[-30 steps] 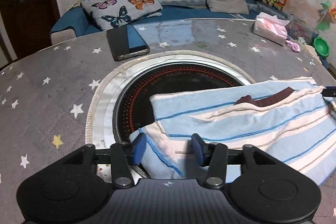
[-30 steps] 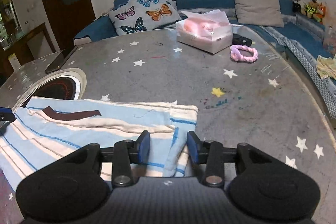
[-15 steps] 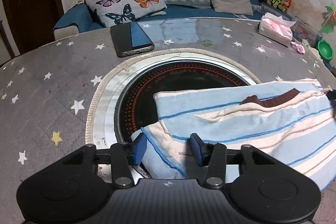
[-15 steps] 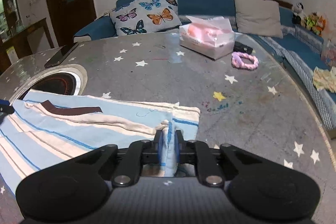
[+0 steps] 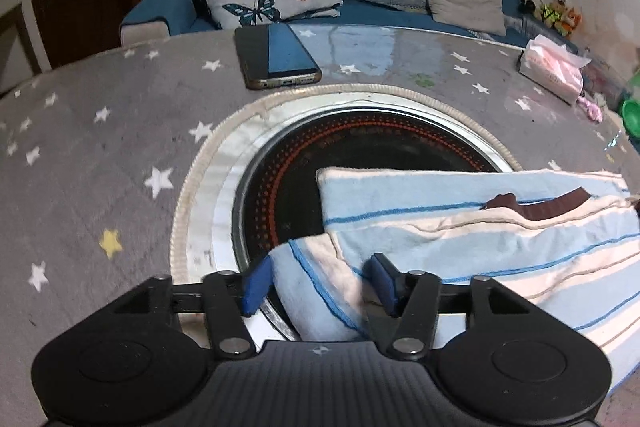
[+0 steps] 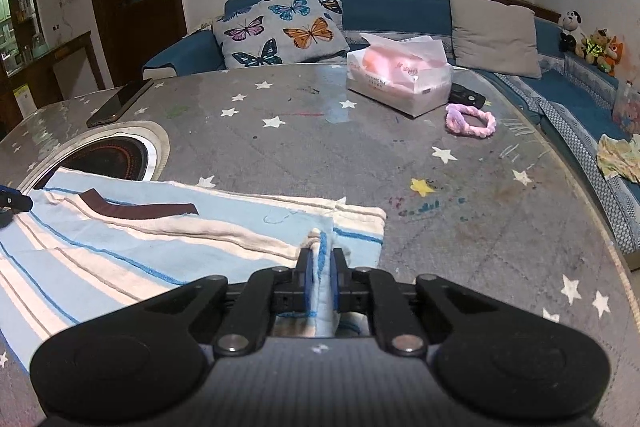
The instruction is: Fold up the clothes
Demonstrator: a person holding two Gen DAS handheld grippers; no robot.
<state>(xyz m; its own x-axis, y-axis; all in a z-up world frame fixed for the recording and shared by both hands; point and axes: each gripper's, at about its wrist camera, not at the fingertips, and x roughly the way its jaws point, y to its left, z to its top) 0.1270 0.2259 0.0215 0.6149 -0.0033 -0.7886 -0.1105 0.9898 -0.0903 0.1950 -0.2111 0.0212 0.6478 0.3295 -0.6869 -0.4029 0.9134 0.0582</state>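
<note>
Striped cotton, the shirt (image 6: 132,247) lies flat across the lower left of the right view and the lower right of the left view, one end overlapping the dark round burner (image 5: 360,155) set in the table (image 6: 360,155); the right gripper (image 6: 319,277) is clenched on a pinched ridge of its corner at bottom centre; the left gripper (image 5: 316,281) has just been closing, its blue pads either side of the other corner but not yet pressing it.

If the left jaws shut on only the top layer, I judge the fold would sag or come out skewed; a lift before that grip is firm would drag the cloth one-sided; the phone (image 5: 276,57), upper centre-left, lies near the likely fold path.

Both grippers point steeply down at the near hem, side by side.
</note>
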